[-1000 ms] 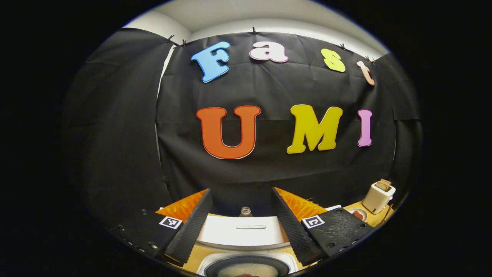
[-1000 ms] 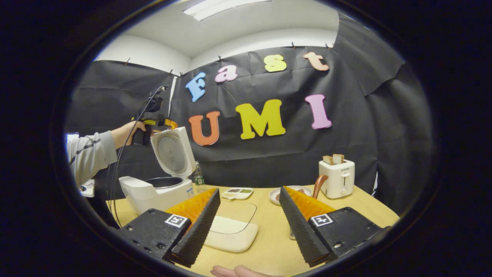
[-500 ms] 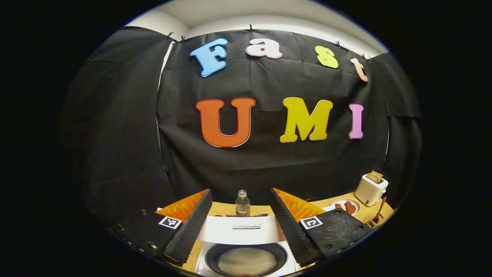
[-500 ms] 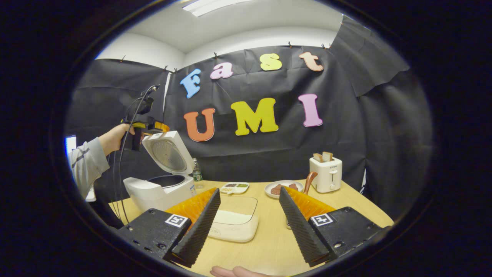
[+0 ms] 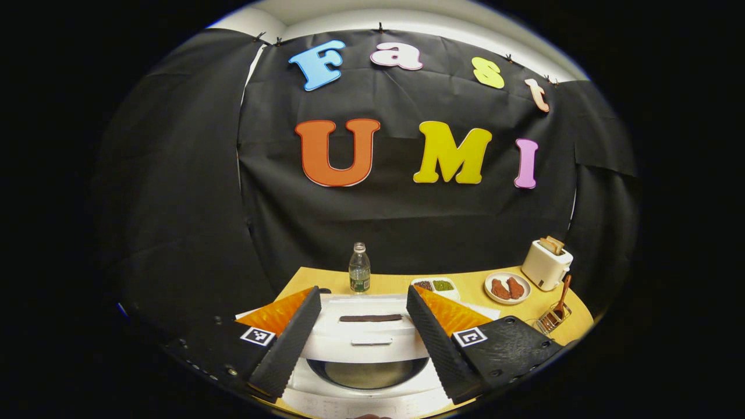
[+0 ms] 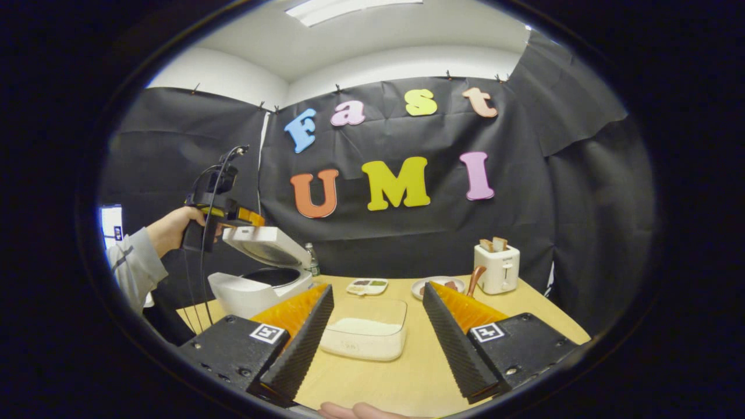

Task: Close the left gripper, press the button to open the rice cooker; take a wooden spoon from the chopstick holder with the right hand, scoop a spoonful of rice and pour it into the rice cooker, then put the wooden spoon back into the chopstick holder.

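In the left gripper view, the left gripper [image 5: 362,340] is sitting at the bottom centre with its fingers spread wide and nothing between them but air. Below and between them the rice cooker [image 5: 366,372] is showing its white lid [image 5: 364,331] tilted partway over the dark inner pot. Beyond it, a bottle [image 5: 359,269] is standing at the far edge of the table [image 5: 465,285]. Toward the right of the frame, a toaster [image 5: 546,263] is standing beside a plate [image 5: 507,288], and the wooden spoon [image 5: 562,293] is leaning upright in the wire chopstick holder [image 5: 552,319] at the lower right.

In the right gripper view, the right gripper [image 6: 378,343] is also holding its fingers wide apart, empty. Between them, a clear container of rice [image 6: 365,336] is resting on the table. At the left, a hand [image 6: 173,228] is holding the left gripper just above the half-raised lid, which the gripper's front appears to be touching.
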